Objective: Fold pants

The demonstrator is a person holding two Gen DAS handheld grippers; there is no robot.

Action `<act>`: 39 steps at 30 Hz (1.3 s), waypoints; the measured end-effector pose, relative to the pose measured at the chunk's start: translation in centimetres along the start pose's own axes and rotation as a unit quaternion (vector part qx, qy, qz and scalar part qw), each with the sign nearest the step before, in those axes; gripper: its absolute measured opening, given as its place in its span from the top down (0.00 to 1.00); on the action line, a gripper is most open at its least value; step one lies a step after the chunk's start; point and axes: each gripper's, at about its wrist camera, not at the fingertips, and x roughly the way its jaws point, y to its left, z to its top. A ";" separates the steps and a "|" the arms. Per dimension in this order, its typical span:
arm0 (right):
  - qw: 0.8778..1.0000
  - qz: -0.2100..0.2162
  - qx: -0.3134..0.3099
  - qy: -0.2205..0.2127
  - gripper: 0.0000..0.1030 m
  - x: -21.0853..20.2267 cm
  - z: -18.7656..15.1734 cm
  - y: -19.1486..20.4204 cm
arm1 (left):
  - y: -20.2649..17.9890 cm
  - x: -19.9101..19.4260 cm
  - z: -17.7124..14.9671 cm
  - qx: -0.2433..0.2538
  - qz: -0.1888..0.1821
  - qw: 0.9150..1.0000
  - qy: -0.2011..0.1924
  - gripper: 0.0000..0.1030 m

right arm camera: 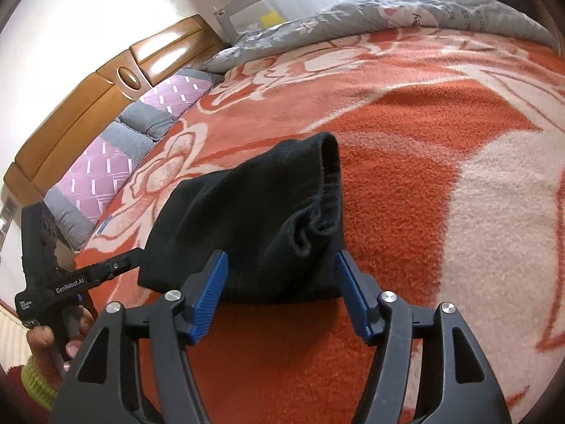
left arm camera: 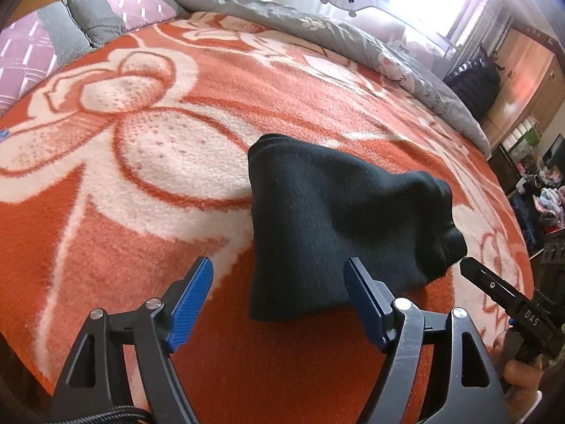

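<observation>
**Folded black pants on bed; both grippers released**

The pants [left arm camera: 339, 226] lie on the orange-and-cream blanket [left arm camera: 141, 183] as a compact, folded bundle of dark, finely ribbed knit. In the left wrist view the bundle is roughly trapezoidal, wide at the near edge, with a rounded folded corner at the far left and a thick, rolled lump of layers at the right. In the right wrist view the same pants [right arm camera: 254, 219] show a gathered, puckered band on the right side, with a raised folded edge at the far end.

The left gripper [left arm camera: 279, 296] is released: its blue ribbed pads [left arm camera: 192, 304] stand wide apart, just short of the near edge of the bundle, holding nothing. The right gripper [right arm camera: 280, 293] is likewise spread, its blue fingers [right arm camera: 208, 300] flanking the near edge of the fabric; whether they touch it cannot be told. Each gripper appears at the edge of the other's view, black and hard-surfaced, beside the bundle.

The blanket is a deep, fuzzy pile with large floral outlines. At the far side lies a grey printed quilt [left arm camera: 353, 35]. Pink quilted pillows [right arm camera: 99, 173] with grey ribbed bands rest against a glossy wooden headboard [right arm camera: 106, 88].
</observation>
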 end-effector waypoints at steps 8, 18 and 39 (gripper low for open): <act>0.996 -0.024 -0.074 -0.034 0.24 -2.3 -1.4 2.7 | -1.9 -2.0 -1.9 0.036 0.038 0.999 -0.015 0.22; 0.990 -0.033 -0.129 -0.048 0.13 -3.4 -2.5 5.0 | -3.6 -4.0 -3.5 0.074 0.088 0.993 -0.036 0.20; 0.982 -0.059 -0.175 -0.043 0.10 -2.3 -4.2 6.7 | -3.5 -3.7 -4.5 0.081 0.110 0.989 -0.049 0.18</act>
